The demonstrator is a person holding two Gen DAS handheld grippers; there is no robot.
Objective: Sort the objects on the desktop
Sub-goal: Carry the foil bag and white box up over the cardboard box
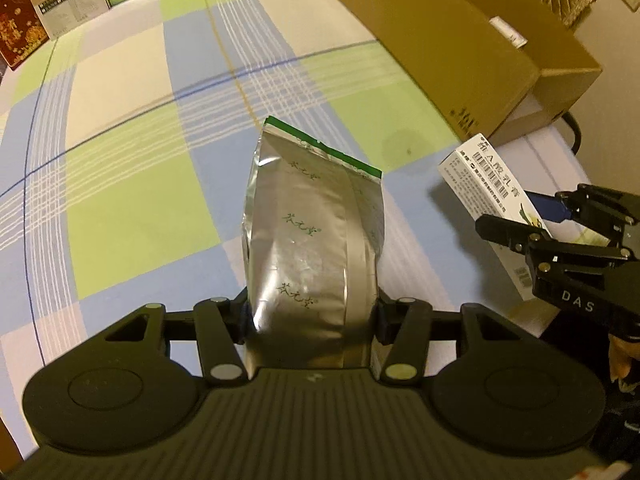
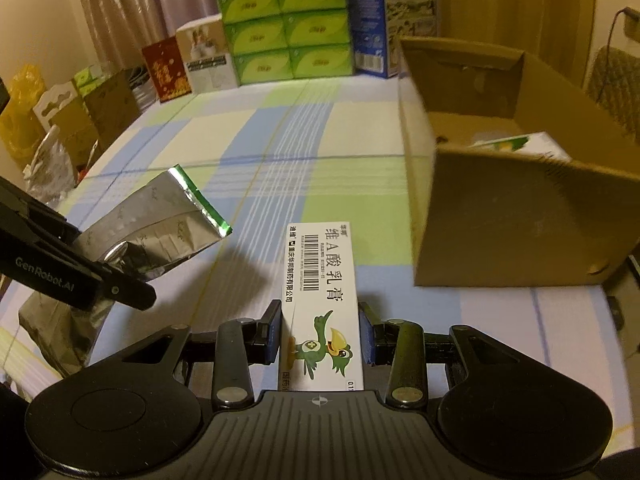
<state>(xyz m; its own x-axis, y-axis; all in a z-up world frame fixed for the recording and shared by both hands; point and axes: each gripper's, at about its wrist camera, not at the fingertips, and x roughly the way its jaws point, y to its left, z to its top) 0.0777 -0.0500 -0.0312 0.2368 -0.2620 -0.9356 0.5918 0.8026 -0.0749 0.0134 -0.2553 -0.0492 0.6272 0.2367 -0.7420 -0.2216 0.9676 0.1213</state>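
My left gripper is shut on a silver foil pouch with a green top edge, held off the checked tablecloth. The same pouch and the left gripper show at the left of the right wrist view. My right gripper is shut on a slim white medicine box with a barcode and a green cartoon bird, also lifted above the cloth. In the left wrist view that box and the right gripper appear at the right edge.
An open cardboard box stands at the right with a white-green carton inside. Stacked green tissue packs, a blue carton and other boxes line the table's far edge. More foil bags and paper bags sit at the left.
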